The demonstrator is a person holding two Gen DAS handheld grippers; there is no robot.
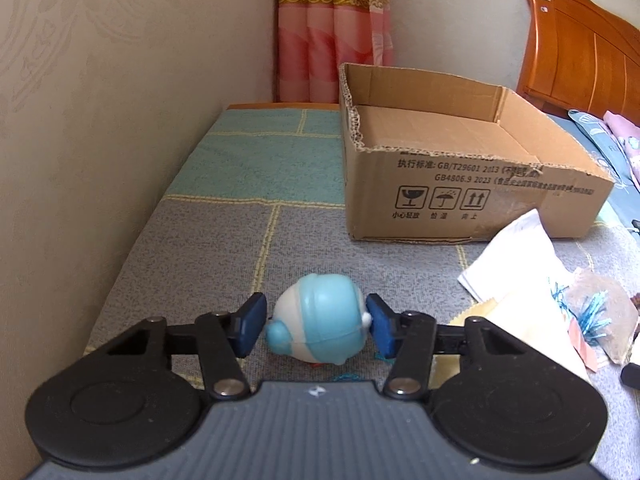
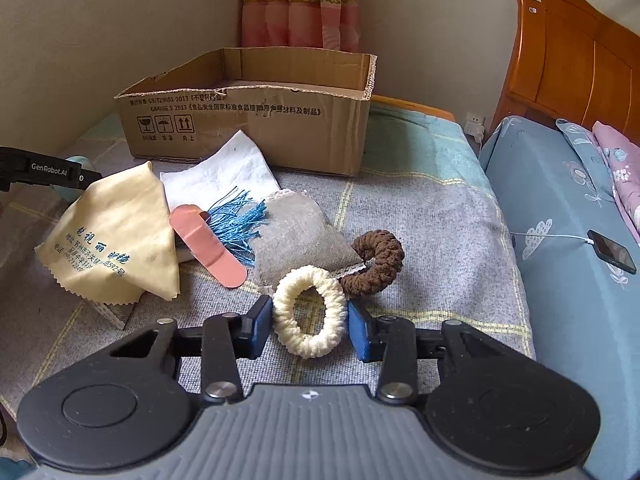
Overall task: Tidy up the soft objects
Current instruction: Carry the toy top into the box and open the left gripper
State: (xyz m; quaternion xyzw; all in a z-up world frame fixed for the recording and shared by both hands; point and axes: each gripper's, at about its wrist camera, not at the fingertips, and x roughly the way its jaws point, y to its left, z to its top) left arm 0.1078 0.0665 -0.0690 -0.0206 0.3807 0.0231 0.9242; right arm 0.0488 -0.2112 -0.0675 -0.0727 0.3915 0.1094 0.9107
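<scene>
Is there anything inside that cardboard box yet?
No. In the left wrist view the cardboard box stands open and only its bare brown floor shows.

1. Your right gripper sits low over the grey checked blanket; its blue pads flank the cream scrunchie, the left pad touching it.
2. Just beyond lies the brown scrunchie, its end on the grey pouch; blue tassel threads and a pink plaster lie to the left.
3. The yellow cloth and white cloth sit before the open cardboard box; your left gripper's black body enters at the left edge.
</scene>
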